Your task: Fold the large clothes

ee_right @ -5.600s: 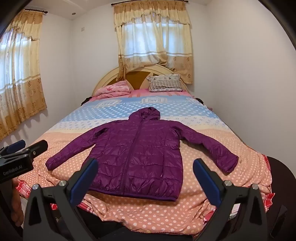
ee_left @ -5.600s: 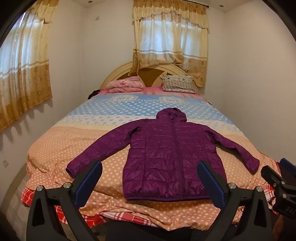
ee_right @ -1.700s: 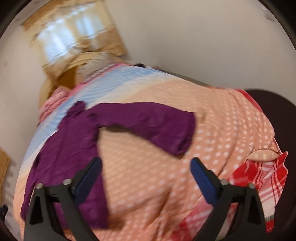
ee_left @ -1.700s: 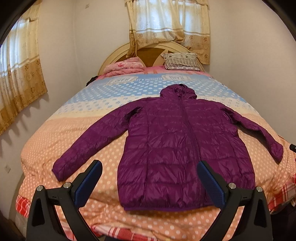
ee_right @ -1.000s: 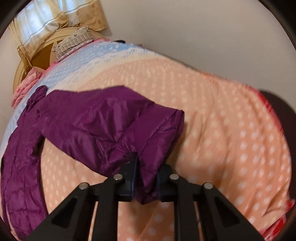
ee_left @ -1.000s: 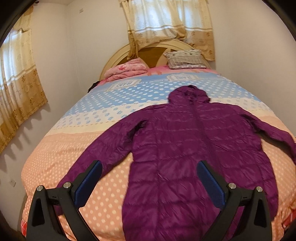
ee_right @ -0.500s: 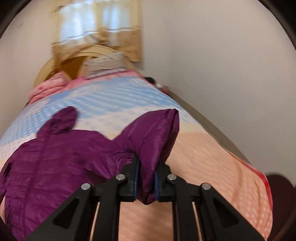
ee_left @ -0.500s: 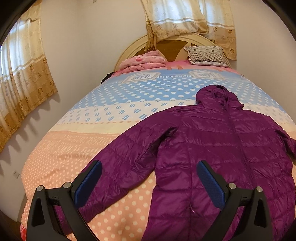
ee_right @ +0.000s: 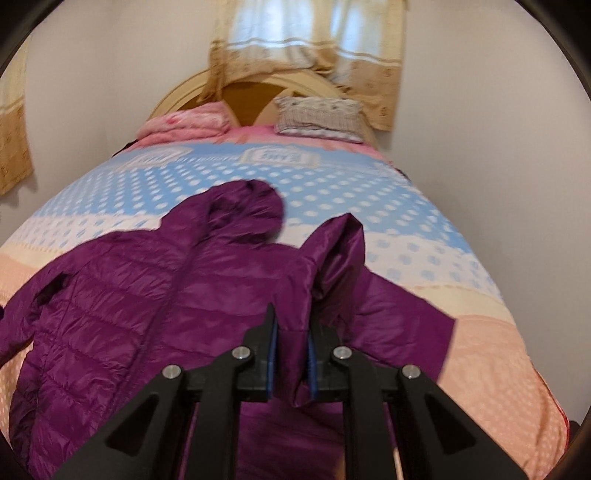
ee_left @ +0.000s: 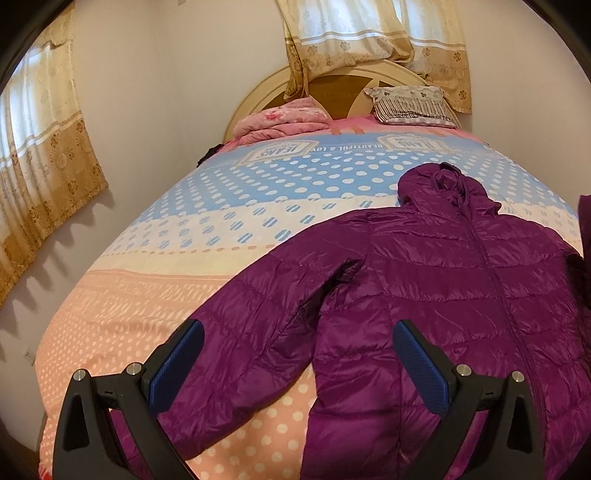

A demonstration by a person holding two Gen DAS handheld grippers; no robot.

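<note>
One purple jacket [ee_left: 461,295], one bed [ee_left: 221,206], one striped pillow [ee_left: 410,105], two curtains [ee_left: 354,33]

- The bedspread [ee_left: 236,206] carries print in its far blue band, seen upside down from the left wrist view: a badge reading "JEANS" [ee_left: 280,150].
- Beside that badge runs a line that reads about "BEAUTIFUL & LOVE" [ee_left: 347,147].
- A second badge [ee_left: 410,142] further right is too small to read.
- Right wrist view: the same print is blurred, unreadable.
</note>
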